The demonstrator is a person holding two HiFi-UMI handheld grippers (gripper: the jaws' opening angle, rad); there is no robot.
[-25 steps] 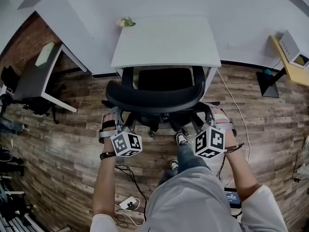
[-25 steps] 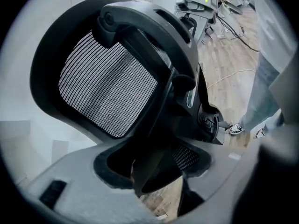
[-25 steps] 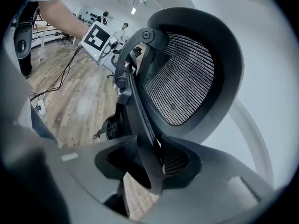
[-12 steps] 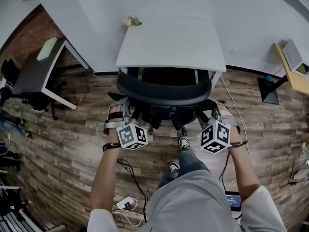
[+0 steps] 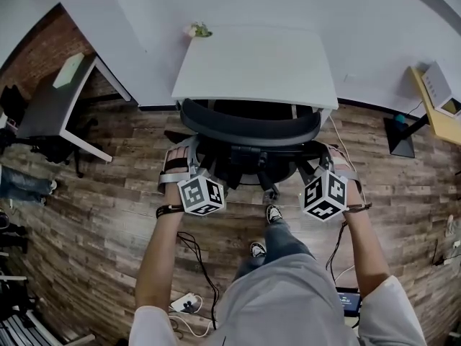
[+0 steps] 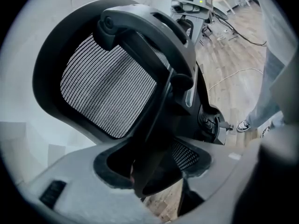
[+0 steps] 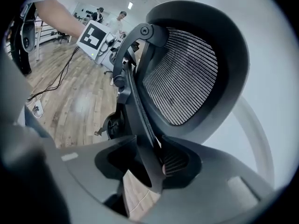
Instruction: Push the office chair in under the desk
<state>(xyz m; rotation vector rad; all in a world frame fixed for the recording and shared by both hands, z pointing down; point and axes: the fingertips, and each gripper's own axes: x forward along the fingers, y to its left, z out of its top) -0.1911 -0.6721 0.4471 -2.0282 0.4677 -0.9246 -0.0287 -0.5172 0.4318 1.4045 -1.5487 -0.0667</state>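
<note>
The black office chair [image 5: 250, 125] stands at the white desk [image 5: 256, 63], its seat under the desktop and its mesh backrest just at the front edge. My left gripper [image 5: 191, 166] holds the chair's rear frame on the left side, my right gripper [image 5: 321, 166] on the right. In the left gripper view the mesh backrest [image 6: 107, 87] fills the frame and the left gripper [image 6: 154, 171] is shut on a black frame strut. In the right gripper view the right gripper [image 7: 149, 164] is shut on the matching strut below the backrest [image 7: 182, 73].
A small plant [image 5: 196, 29] sits on the white desk's far left corner. A grey desk [image 5: 50, 107] stands at the left, a yellow table [image 5: 439, 107] at the right. Cables and a power strip [image 5: 184, 303] lie on the wood floor near the person's feet [image 5: 271, 213].
The chair has rolled forward toward the desk, its backrest now at the desk's front edge. Both grippers went forward with it, still holding the frame.
</note>
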